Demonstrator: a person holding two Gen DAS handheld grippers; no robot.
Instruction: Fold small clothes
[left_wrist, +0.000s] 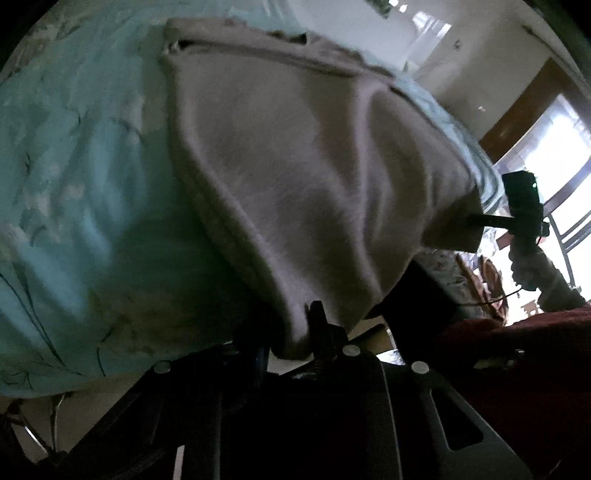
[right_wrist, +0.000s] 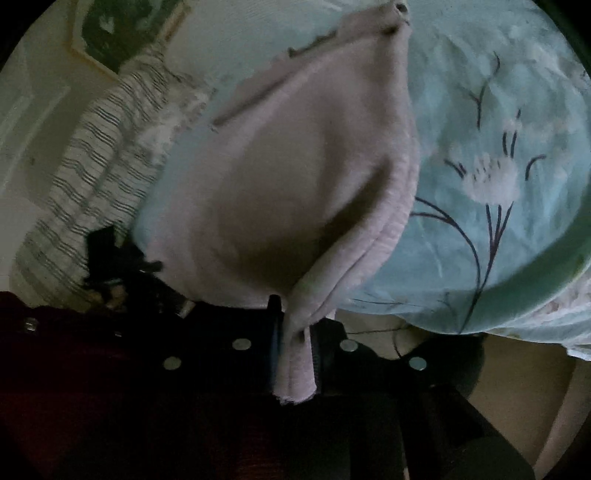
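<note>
A small pale pink garment (left_wrist: 295, 177) lies over the edge of a bed with a turquoise flowered sheet (left_wrist: 81, 192). My left gripper (left_wrist: 299, 332) is shut on one near corner of the garment, its cloth bunched between the fingers. My right gripper (right_wrist: 295, 332) is shut on the other near corner of the garment (right_wrist: 288, 177), with a strip of hem hanging down through the fingers. The right gripper also shows in the left wrist view (left_wrist: 522, 210) at the far right, at the garment's edge. The garment's far edge rests on the sheet (right_wrist: 498, 166).
A striped white pillow (right_wrist: 99, 155) lies at the far left of the bed in the right wrist view. A dark red sleeve (left_wrist: 524, 354) is at the lower right of the left wrist view. A window and a chair (left_wrist: 569, 221) stand beyond the bed.
</note>
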